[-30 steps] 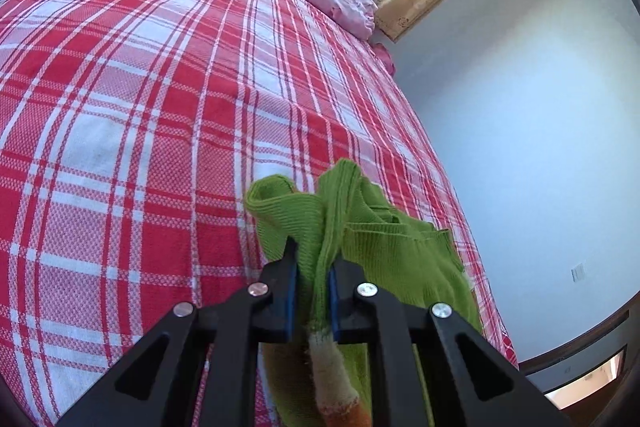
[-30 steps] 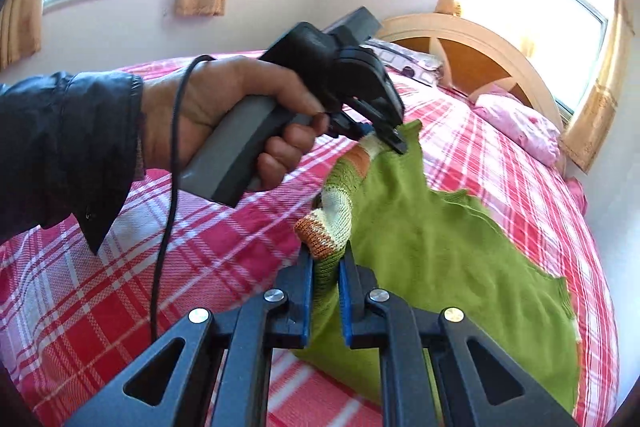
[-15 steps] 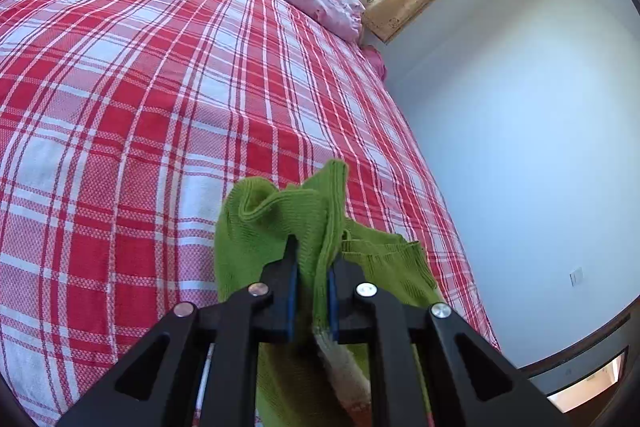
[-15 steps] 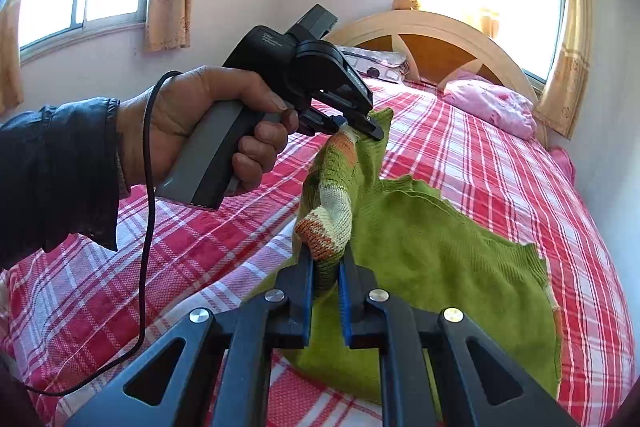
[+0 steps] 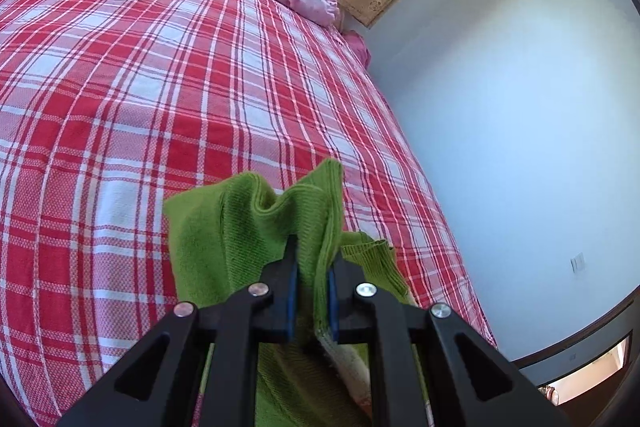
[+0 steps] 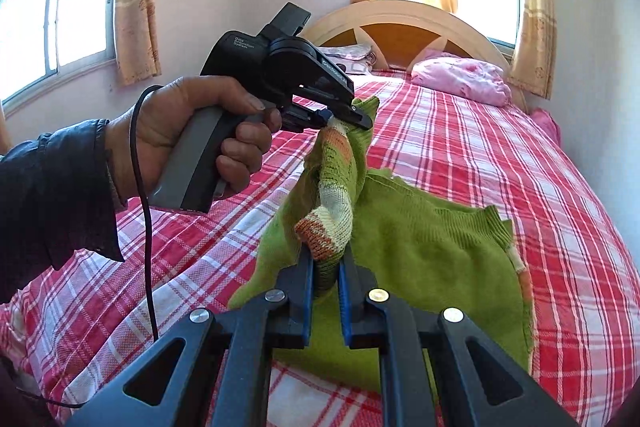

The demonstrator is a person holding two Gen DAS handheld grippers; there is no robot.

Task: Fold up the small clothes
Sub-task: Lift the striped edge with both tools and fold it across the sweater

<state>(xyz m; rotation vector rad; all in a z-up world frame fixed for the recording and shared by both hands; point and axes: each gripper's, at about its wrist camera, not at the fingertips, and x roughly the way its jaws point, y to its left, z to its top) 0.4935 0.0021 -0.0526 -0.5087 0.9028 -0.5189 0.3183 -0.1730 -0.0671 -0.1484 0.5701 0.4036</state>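
Both my grippers have carried the green sweater point(image 6: 420, 247) further across the bed point(image 5: 120, 87), jaws pinching its striped hem, so I judge the fold underway.

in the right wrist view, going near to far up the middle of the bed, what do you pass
right hand-held gripper shut on the striped cuff → green sweater → left hand-held gripper pinching the same sweater → pink pillow → headboard
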